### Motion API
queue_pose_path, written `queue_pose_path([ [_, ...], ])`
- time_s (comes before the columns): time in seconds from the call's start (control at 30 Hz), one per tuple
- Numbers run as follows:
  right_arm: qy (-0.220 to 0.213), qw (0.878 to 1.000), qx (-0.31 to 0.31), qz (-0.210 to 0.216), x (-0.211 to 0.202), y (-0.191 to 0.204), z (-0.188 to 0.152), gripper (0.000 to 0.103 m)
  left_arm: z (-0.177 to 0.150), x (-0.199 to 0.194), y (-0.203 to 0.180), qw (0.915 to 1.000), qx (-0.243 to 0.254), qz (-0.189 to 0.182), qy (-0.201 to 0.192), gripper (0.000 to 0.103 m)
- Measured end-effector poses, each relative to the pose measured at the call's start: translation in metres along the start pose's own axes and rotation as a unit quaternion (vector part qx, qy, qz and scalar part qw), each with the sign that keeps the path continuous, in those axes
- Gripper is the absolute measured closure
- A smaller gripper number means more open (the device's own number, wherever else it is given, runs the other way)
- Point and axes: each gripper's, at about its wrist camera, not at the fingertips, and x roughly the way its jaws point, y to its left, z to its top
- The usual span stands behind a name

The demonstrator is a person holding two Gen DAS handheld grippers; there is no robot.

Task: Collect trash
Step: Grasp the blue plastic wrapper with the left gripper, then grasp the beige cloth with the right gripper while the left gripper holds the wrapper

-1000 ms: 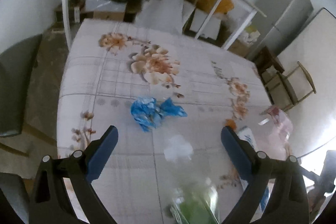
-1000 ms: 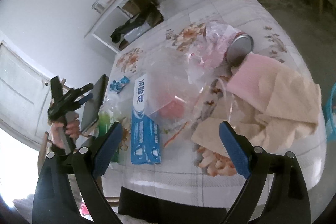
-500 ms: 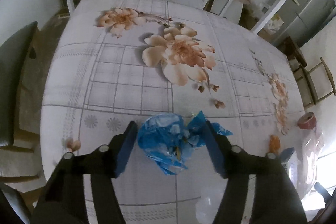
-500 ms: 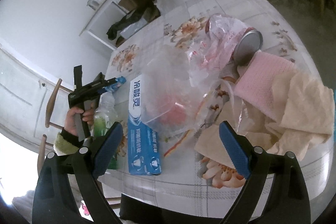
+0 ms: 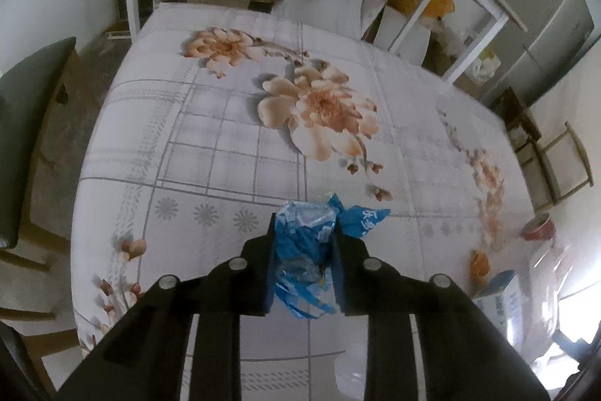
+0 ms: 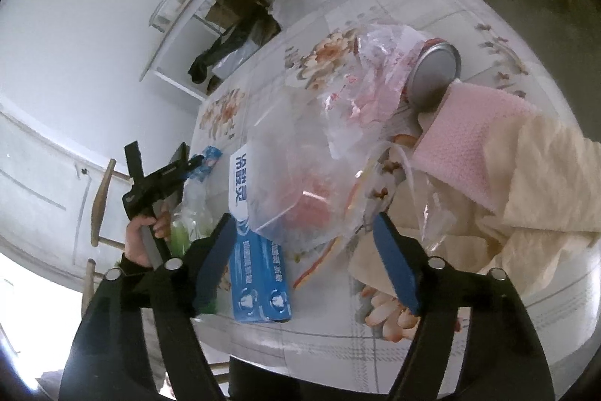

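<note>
Left gripper point(image 5: 303, 252): fingers pressed onto the crumpled blue plastic wrapper point(image 5: 313, 243), above the floral tablecloth point(image 5: 210, 123).
Right gripper point(image 6: 302, 264): jaws wide apart, nothing held, over the clear plastic bag point(image 6: 311, 160).
Writing: blue toothpaste box point(image 6: 259, 273) has Chinese characters; wrapper print illegible.
Hidden: bag contents blurred.

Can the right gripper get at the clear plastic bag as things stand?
Probably yes: the right gripper is open, and the clear plastic bag sits just ahead of its fingertips with nothing between them.
</note>
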Motion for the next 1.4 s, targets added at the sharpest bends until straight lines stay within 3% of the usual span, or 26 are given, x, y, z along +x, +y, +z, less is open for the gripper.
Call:
queue_pose_path([
  [0.17,0.002,1.0,0.022,0.019,0.007,-0.007,0.007,0.043,0.0,-0.021,0.01,0.9985,-0.037,-0.021,-0.035,0.081],
  [0.33,0.012,0.998,0.049,0.038,0.011,-0.012,0.008,0.043,-0.009,-0.056,0.019,0.9932,-0.071,-0.047,-0.079,0.081],
  [0.47,0.031,0.997,0.052,0.038,0.018,-0.01,0.005,0.043,-0.021,-0.076,0.017,0.9914,-0.071,-0.061,-0.092,0.081],
  [0.77,-0.012,0.997,-0.044,-0.056,-0.004,0.019,0.004,0.042,-0.057,-0.115,-0.001,0.989,-0.051,-0.074,-0.117,0.081],
  [0.87,-0.042,0.992,-0.07,-0.098,-0.028,0.013,0.002,0.033,-0.07,-0.137,-0.012,0.9859,-0.034,-0.083,-0.141,0.081],
  [1.0,-0.038,0.974,-0.122,-0.188,-0.039,-0.003,-0.013,0.024,-0.092,-0.158,-0.031,0.9829,-0.005,-0.099,-0.155,0.081],
  [1.07,-0.027,0.969,-0.119,-0.217,-0.035,-0.019,-0.018,0.024,-0.103,-0.166,-0.041,0.9816,0.008,-0.107,-0.158,0.081],
  [1.17,-0.019,0.961,-0.142,-0.235,-0.029,-0.032,-0.028,0.024,-0.119,-0.173,-0.06,0.9802,0.029,-0.126,-0.15,0.081],
  [1.27,-0.019,0.951,-0.19,-0.245,-0.017,-0.035,-0.036,0.015,-0.135,-0.178,-0.078,0.9788,0.047,-0.142,-0.14,0.081],
  [1.4,-0.007,0.937,-0.215,-0.275,0.006,-0.041,-0.041,0.015,-0.158,-0.18,-0.099,0.9783,0.072,-0.149,-0.125,0.081],
])
